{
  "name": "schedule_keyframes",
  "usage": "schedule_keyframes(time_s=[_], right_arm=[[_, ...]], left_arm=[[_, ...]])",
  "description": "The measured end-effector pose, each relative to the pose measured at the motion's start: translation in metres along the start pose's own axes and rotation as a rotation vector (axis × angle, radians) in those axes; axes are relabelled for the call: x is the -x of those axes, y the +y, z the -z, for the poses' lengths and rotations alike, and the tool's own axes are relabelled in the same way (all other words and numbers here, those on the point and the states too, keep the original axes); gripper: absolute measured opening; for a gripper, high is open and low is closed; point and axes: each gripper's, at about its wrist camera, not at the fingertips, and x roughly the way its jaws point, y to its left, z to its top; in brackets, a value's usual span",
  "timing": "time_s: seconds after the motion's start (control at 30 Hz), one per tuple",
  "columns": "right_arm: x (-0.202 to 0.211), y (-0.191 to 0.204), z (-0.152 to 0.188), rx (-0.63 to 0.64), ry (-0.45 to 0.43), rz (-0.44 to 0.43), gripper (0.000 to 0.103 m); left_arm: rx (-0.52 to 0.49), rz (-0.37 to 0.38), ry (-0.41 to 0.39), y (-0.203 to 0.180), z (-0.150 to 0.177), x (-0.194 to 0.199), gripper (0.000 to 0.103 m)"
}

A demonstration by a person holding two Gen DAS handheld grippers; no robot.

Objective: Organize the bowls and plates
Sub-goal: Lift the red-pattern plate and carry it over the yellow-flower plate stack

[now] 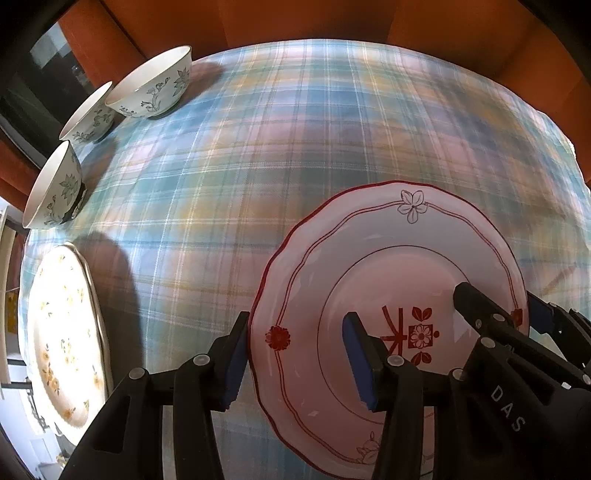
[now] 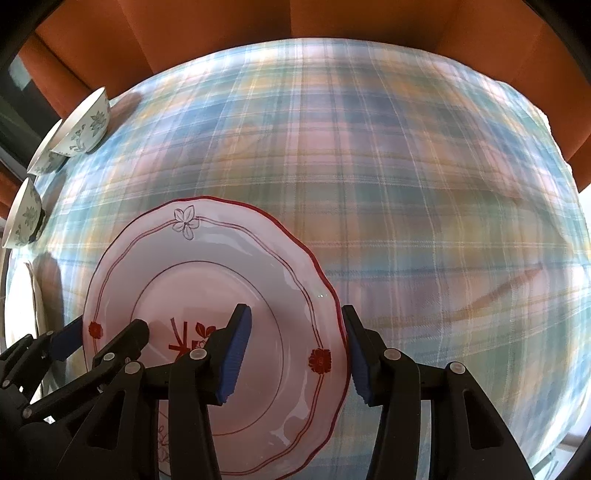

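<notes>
A white plate with a red scalloped rim and red motif (image 1: 391, 258) lies on the plaid tablecloth (image 1: 295, 147), also seen in the right wrist view (image 2: 207, 266). My left gripper (image 1: 295, 362) is open, its jaws straddling the plate's left rim. My right gripper (image 2: 295, 354) is open, its jaws straddling the plate's right rim. Each gripper shows in the other's view: the right gripper (image 1: 498, 314) at the right edge, the left gripper (image 2: 103, 332) at the left. Three white bowls with grey-green flowers (image 1: 155, 88) (image 1: 90, 118) (image 1: 55, 188) stand at far left.
A floral plate with yellow flowers (image 1: 62, 339) lies at the table's left edge. Orange chair backs (image 1: 303, 22) ring the far side of the table. The tablecloth hangs over the table's right edge (image 2: 561, 206).
</notes>
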Motion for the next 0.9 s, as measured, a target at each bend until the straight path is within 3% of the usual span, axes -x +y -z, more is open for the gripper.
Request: schedule_keyframes(time_s=[0.4, 0.9], right_arm=[[0.037, 0.028, 0.014, -0.007, -0.083, 0.042, 0.053], [0.081, 0.123, 0.027, -0.044, -0.141, 0.112, 0.053]], left_arm=[[-0.031, 0.039, -0.080, 0.037, 0.017, 0.029, 0.049], [-0.048, 0.111, -0.150, 0.143, 0.030, 0.061, 0.049]])
